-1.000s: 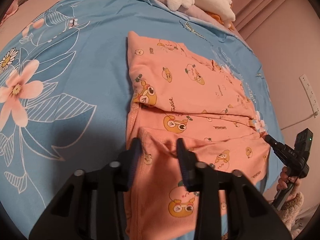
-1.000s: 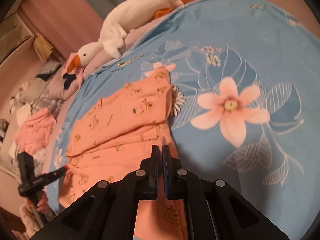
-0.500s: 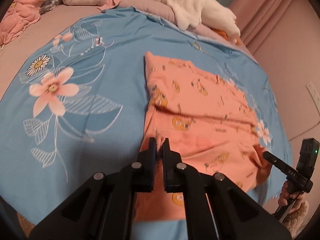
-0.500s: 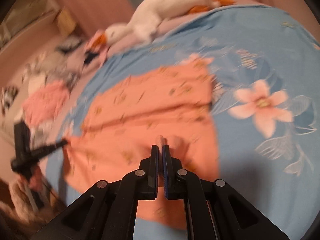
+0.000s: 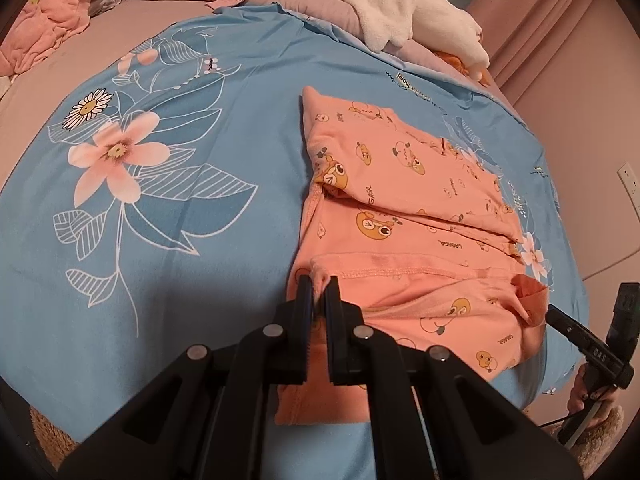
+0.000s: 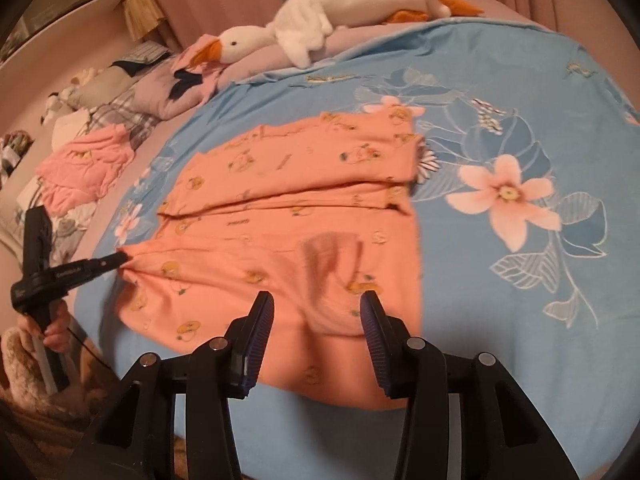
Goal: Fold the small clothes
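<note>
Your left tongs (image 5: pixel 318 294) pinch the near edge of the orange shirt (image 5: pixel 408 216); your right tongs (image 6: pixel 316 320) are opening above it, holding nothing.

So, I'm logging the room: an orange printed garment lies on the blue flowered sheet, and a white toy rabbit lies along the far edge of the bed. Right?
Not quite. The white toy is a goose with an orange beak, as the right wrist view shows. The orange printed garment does lie on the blue flowered sheet.
</note>
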Motion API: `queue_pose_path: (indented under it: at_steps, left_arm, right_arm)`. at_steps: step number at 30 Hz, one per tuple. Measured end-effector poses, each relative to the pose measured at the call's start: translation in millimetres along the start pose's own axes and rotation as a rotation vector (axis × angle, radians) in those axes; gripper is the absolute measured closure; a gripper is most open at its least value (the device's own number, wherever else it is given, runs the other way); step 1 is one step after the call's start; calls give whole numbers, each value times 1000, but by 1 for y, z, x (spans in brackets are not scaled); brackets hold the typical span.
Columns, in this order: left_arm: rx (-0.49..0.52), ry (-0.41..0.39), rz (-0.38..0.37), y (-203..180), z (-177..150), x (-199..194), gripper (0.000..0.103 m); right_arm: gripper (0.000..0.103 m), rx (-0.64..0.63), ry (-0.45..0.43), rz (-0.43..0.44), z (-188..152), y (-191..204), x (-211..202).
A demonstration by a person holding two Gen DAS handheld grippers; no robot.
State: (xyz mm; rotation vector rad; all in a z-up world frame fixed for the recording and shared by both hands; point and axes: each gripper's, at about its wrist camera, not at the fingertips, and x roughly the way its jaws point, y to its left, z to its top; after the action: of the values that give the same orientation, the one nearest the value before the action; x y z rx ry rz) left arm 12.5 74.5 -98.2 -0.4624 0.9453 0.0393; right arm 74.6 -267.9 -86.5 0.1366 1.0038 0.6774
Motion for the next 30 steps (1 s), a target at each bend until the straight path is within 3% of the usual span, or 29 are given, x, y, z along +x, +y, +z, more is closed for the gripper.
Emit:
queue_pose_path:
  at_steps: [5,10,12,15,22,30]
  left_arm:
    - [0,9,0,1,3,5,97]
    - [-10,4,-10,0,9,10,98]
    - [-24,-3,-32,0,12,8,98]
    - [-26,-20,-49,-2,19,3,98]
    - [-7,-82,-95,-12,38,-17,98]
    - [10,-167,-136,-25,61,-42,98]
  right_arm:
    - [58,35,43,58,10,-10,22]
    - [62,67,87,62,22,-20,46]
    - [97,87,88,73,23,-25,48]
    - [97,109,50,90,22,-29,37]
    - [97,166,-141,142,35,-42,-22]
    - [98,132,-239,153,52,-30,-47]
